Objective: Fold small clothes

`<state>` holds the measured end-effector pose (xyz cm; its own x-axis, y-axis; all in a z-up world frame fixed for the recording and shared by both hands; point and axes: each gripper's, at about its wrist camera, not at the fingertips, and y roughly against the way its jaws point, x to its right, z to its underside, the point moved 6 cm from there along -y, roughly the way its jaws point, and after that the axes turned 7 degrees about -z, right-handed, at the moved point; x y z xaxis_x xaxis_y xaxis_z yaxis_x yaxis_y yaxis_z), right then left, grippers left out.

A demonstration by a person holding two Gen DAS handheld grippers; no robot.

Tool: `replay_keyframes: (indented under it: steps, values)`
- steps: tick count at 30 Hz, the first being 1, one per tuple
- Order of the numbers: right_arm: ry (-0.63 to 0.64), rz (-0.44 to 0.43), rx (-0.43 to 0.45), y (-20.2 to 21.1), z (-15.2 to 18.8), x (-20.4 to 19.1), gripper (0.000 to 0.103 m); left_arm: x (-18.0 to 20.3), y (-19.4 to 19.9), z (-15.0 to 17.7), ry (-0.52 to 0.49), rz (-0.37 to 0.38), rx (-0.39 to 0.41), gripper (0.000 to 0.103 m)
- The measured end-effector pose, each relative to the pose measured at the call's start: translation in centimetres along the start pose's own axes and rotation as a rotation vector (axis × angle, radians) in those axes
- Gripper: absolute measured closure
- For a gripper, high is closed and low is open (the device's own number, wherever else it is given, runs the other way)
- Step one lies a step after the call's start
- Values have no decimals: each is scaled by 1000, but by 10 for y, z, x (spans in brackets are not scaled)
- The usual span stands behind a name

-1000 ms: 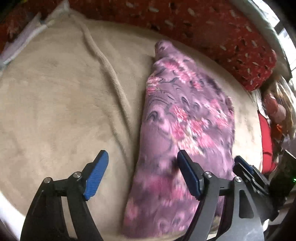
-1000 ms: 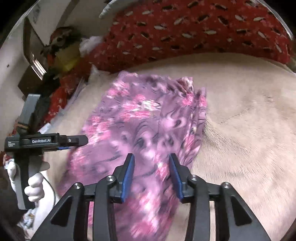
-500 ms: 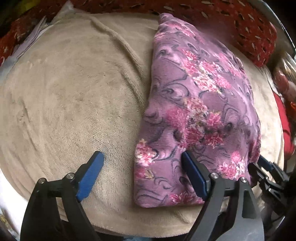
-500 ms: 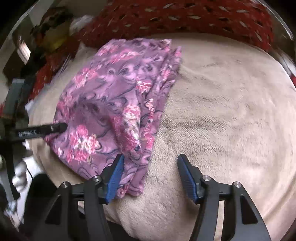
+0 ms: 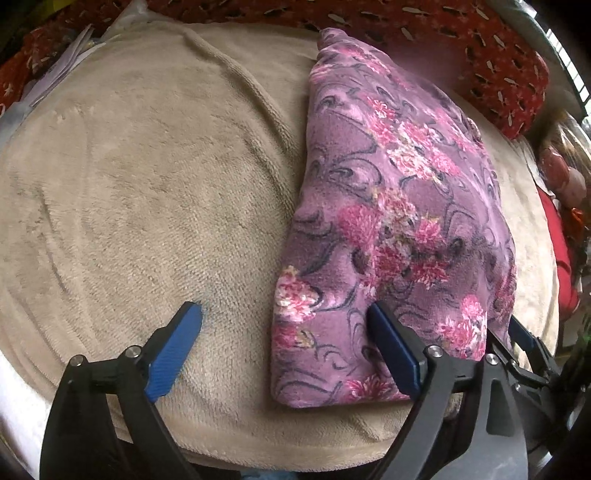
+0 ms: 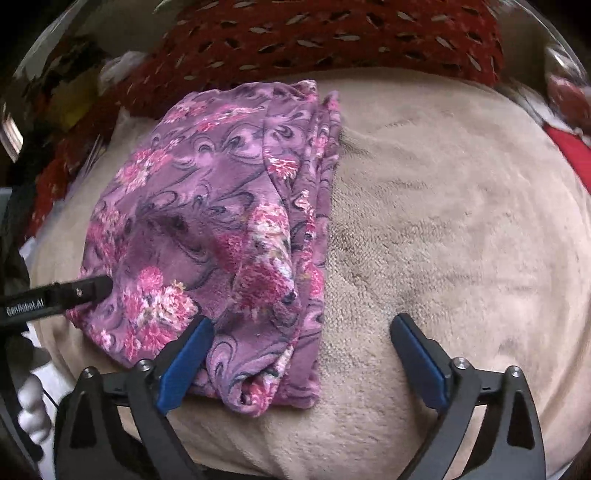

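Both jaws of the right hand-held gripper now stand far wider apart than a second ago, when they nearly met over the cloth; nothing is between them but the garment's near corner and beige pile. The left hand-held gripper keeps its wide-open spread, its right finger over the cloth's near edge, its left one over bare blanket.

In the right wrist view the purple floral garment lies folded into a long pad with stacked edges along its 3 o'clock side, reaching from 6 toward 12 o'clock on the beige blanket. It carries pink flowers and dark swirls. At 12 o'clock lies a red patterned cover.

At 9 o'clock the left unit's black body reads "GenRobot.AI".
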<state>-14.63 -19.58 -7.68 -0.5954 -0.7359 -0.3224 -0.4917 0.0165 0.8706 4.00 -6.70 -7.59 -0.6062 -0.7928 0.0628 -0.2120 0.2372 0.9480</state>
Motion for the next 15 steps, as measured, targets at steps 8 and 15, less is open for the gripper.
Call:
replay_keyframes:
  steps: [8,15]
  values:
    - [-15,-11,28,13,-37,0,21,-9,32,-26,-19,96,78,10]
    - [-218,-159,97,-7,-87,13,61,0,10,-67,4,60,26,10]
